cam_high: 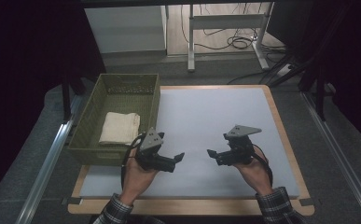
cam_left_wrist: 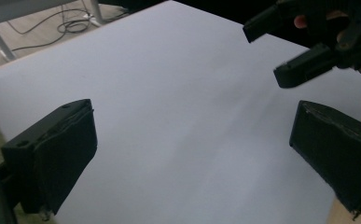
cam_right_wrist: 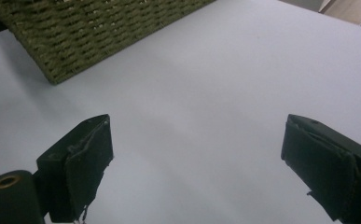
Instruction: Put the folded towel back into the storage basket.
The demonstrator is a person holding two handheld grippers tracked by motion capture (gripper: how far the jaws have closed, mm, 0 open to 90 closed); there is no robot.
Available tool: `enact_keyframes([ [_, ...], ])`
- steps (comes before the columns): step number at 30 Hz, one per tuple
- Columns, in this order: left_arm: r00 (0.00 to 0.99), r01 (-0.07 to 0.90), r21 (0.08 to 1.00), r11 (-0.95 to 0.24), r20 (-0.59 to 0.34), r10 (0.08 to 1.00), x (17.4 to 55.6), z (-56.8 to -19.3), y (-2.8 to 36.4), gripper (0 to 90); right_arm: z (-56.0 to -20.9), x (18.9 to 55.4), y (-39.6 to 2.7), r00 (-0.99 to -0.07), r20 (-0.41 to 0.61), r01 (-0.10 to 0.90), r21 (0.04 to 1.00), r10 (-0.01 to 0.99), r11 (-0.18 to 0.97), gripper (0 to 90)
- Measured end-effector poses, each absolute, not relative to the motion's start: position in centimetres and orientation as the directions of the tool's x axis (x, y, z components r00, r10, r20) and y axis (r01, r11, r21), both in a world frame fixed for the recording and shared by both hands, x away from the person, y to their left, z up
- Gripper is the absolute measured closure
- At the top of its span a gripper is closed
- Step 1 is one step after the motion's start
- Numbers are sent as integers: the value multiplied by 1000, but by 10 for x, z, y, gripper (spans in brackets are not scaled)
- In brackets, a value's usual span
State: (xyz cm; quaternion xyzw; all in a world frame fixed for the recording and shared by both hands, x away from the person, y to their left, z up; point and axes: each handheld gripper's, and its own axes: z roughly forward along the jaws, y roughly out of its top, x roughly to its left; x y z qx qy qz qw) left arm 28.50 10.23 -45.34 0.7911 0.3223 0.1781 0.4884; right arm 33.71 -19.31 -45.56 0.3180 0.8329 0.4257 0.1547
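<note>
Woven olive basket [cam_high: 146,100] holds one folded cream towel [cam_high: 119,128] — alone.

We read this as a lab recording setup: white mat-covered surface [cam_high: 215,116] on aluminium rails [cam_high: 47,158], dark curtains [cam_high: 24,56], loose cables [cam_high: 236,43] across wooden floor, adjustable desk frame [cam_high: 225,21] behind.

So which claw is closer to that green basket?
The left claw: its hand sits right at the green basket's near corner. The right claw hovers farther off over the white mat.
</note>
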Motion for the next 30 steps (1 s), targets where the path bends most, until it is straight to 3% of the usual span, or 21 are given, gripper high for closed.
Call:
enact_keyframes([
  [19,733,435,806,-402,-58,677,273,-544,79,14,-514,303,-250,-699,-21,454,759,715,466,69],
  [25,728,500,728,-469,-60,683,277,-549,73,14,-536,302,-259,-697,-32,465,739,716,487,54],
  [30,718,493,730,-473,-35,695,275,-550,71,28,-538,300,-259,-694,-39,458,746,719,483,52],
])
